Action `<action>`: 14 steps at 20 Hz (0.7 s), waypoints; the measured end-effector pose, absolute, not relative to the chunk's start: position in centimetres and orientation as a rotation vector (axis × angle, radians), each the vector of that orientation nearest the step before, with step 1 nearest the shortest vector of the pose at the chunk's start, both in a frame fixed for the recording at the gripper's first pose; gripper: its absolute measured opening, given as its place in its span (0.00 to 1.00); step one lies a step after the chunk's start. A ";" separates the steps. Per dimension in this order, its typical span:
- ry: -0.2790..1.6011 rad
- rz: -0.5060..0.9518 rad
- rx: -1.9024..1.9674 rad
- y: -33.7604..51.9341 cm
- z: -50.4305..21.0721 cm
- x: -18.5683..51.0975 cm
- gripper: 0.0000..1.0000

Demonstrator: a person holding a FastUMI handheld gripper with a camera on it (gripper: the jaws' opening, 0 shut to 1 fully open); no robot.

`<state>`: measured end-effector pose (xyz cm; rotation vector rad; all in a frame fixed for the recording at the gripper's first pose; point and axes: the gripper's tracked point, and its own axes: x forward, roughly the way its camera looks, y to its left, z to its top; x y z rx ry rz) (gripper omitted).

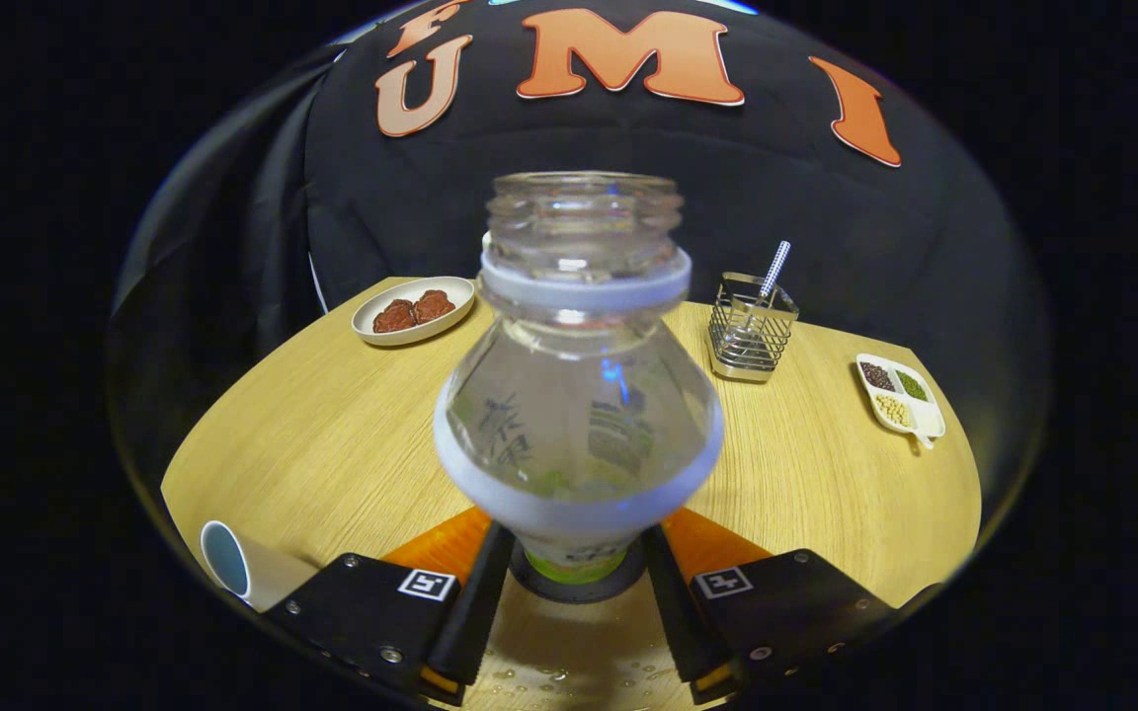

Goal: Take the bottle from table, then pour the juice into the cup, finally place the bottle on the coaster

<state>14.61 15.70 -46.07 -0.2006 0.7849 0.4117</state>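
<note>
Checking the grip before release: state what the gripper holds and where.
The gripper holds the open bottle upright, both fingers pressing its lower body, one on each side.

I see the clear, uncapped bottle (577, 395) upright on the dark coaster (579, 585); cup (238, 568) at eight o'clock.

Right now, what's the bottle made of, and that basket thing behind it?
The bottle, between the gripper fingers, looks like clear glossy plastic: see-through walls, threaded open neck. The basket looks like shiny metal wire, an open grid catching light.
</note>
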 end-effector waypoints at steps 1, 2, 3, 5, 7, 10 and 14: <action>0.782 0.409 -0.205 15.7 -45.7 14.5 0.75; 0.782 0.408 -0.202 15.6 -45.3 14.2 0.81; 0.783 0.409 -0.193 15.6 -44.7 13.8 0.85; 0.778 0.400 -0.178 15.2 -43.0 12.9 0.97; 0.764 0.374 -0.156 14.2 -40.5 12.0 0.97; 0.717 0.311 -0.113 12.1 -35.7 11.2 0.97; 0.595 0.222 -0.100 7.9 -27.1 11.2 0.97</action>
